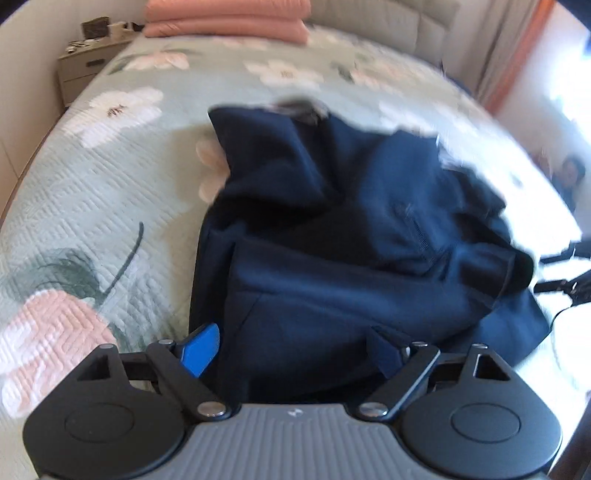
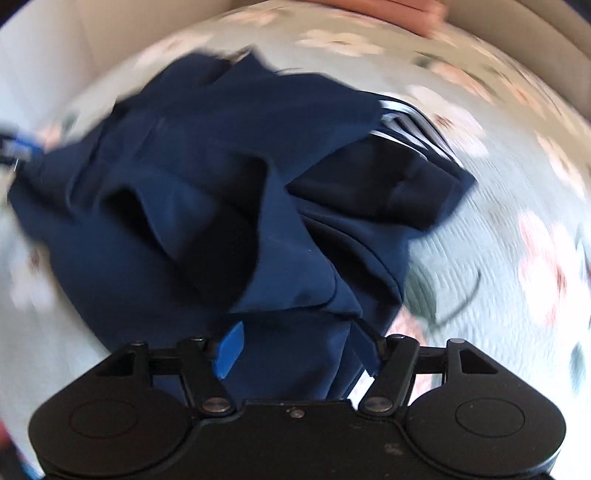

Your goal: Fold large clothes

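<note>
A large navy blue garment (image 1: 351, 229) lies crumpled on a bed with a pale green floral quilt (image 1: 92, 192). My left gripper (image 1: 295, 350) is at its near edge, and the cloth fills the gap between its blue fingers (image 1: 201, 349). In the right wrist view the same garment (image 2: 207, 177) is bunched in folds, with white stripes (image 2: 410, 129) at its far right side. My right gripper (image 2: 299, 350) has cloth between its blue fingers (image 2: 231, 349). The left gripper (image 2: 18, 147) shows blurred at the far left edge of that view.
Folded pink blankets (image 1: 229, 18) are stacked at the head of the bed. A bedside cabinet (image 1: 85, 66) stands to the left. A padded headboard (image 1: 399, 22) and curtains (image 1: 517, 48) are behind. Both views are motion-blurred.
</note>
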{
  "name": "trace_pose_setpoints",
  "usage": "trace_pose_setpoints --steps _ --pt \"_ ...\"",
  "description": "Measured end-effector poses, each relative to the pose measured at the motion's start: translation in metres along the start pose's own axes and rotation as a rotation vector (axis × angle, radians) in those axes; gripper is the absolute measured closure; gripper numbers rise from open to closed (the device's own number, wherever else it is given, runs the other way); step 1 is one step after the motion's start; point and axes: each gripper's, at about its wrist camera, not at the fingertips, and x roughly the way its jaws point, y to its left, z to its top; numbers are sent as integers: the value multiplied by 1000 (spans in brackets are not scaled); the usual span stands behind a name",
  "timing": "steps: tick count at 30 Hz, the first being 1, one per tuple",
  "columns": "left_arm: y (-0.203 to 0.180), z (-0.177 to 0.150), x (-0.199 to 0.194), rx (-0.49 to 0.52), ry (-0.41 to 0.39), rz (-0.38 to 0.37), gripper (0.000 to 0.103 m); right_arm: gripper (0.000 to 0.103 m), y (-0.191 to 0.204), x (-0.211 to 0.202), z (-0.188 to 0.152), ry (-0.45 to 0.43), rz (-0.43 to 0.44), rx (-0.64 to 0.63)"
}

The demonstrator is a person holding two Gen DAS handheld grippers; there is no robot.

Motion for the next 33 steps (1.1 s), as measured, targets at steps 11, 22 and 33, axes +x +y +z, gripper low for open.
trace_pose_setpoints --steps 11,22,33 --pt "12 13 45 -4 46 -80 94 68 12 38 31 -103 42 -179" --pt "39 34 -41 -235 -256 -212 96 96 -23 -45 29 -327 -2 184" --pt "54 162 5 -249 -485 -104 78 61 -116 -30 104 -523 -336 454"
